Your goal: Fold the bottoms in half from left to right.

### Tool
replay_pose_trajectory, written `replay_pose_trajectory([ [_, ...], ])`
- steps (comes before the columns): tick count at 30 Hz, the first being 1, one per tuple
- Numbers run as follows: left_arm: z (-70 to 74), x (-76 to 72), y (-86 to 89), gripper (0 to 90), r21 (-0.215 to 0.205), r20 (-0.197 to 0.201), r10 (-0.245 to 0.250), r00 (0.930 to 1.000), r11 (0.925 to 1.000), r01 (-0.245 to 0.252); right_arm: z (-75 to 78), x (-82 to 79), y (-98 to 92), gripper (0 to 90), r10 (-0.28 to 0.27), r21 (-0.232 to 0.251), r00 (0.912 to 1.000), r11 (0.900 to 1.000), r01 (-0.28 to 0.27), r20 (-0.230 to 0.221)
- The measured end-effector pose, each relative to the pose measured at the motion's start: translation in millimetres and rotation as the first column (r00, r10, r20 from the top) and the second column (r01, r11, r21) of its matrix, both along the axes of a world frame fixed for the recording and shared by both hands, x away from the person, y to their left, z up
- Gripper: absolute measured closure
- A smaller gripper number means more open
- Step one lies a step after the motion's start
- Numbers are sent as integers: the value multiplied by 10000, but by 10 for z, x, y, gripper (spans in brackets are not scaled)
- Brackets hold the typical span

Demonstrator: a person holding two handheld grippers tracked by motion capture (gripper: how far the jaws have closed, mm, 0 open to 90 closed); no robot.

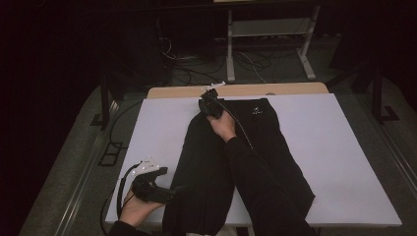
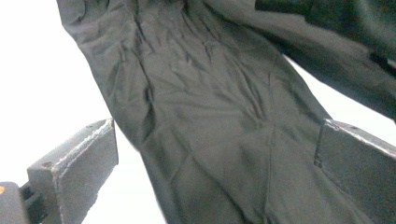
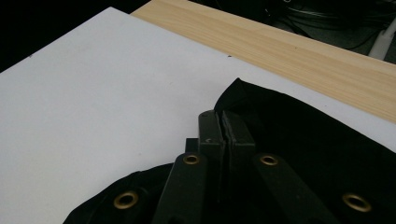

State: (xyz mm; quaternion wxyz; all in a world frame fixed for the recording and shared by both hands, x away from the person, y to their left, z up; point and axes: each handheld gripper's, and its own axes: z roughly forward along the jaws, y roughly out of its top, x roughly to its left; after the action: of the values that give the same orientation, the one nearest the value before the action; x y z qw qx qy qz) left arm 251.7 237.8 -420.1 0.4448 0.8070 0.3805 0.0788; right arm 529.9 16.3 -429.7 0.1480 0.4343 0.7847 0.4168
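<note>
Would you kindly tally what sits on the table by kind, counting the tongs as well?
Black garment: 1
White board under it: 1
Tongs: 2, the left tongs open over the cloth, the right tongs shut at the garment's far edge
Total: 4

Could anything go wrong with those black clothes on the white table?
Maybe. The right gripper pinches the black garment at just its far edge, so the cloth might slip out if pulled. The left gripper has its jaws wide open around a fold near the near end; closing there might grab too many layers and bunch it up. The near end of the garment also reaches the white board's edge and could slide off.
</note>
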Motion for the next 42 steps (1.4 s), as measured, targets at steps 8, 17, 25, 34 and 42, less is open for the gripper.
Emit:
replay_pose_trajectory([
  [8, -8, -84, 72, 0, 114, -286, 17, 9996, 9999, -14, 48, -35, -37, 861, -188, 105, 9997, 9998, 187, 126],
  [17, -67, -192, 164, 0, 302, -945, -149, 9954, 9994, 178, 105, -86, -49, 861, -256, 79, 9993, 9996, 254, 281],
  [25, -152, -206, 226, 1, 180, -1662, -399, 9853, 9989, 434, 120, -88, -73, 861, -352, 165, 9989, 9993, 347, 295],
  [34, -197, -173, 253, 102, -142, -2079, -789, 9750, 9969, 776, 130, -92, -71, 861, -306, 167, 9988, 9994, 300, 370],
  [42, -240, -111, 242, 188, -303, -2630, -1041, 9592, 9946, 996, 125, -90, -72, 861, -291, 205, 9988, 9994, 283, 387],
])
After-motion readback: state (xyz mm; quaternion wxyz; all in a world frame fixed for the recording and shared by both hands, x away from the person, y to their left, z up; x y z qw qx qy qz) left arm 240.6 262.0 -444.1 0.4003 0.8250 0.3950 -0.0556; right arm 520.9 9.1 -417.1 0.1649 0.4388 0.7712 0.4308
